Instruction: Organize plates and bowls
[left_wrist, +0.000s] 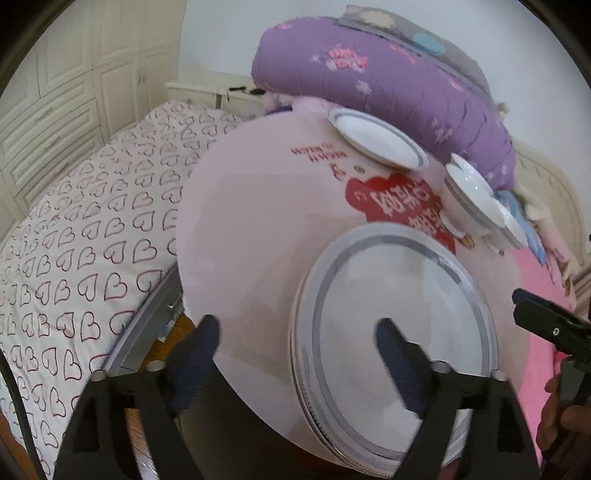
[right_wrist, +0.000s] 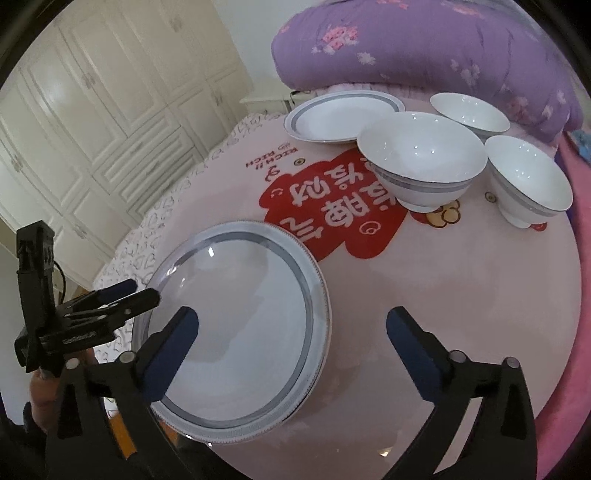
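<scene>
Both tools are standing released, jaws spread wide with nothing pressed between the pads. The left tool (left_wrist: 299, 336) is hovering over the near edge of the round pink bench (left_wrist: 251, 229), its right finger over the stack of grey-rimmed plates (left_wrist: 399, 325) and its left finger out past the bench edge. The right tool (right_wrist: 291, 325) is hanging just to the right of that stack (right_wrist: 243, 325), its left finger over the plates' near rim and its right finger above bare bench (right_wrist: 461, 266). Farther ahead of the right tool, a single plate (right_wrist: 340, 118) is lying by the purple quilt (right_wrist: 443, 48). Three white bowls (right_wrist: 421, 158) are sitting upright beside it, close together.
</scene>
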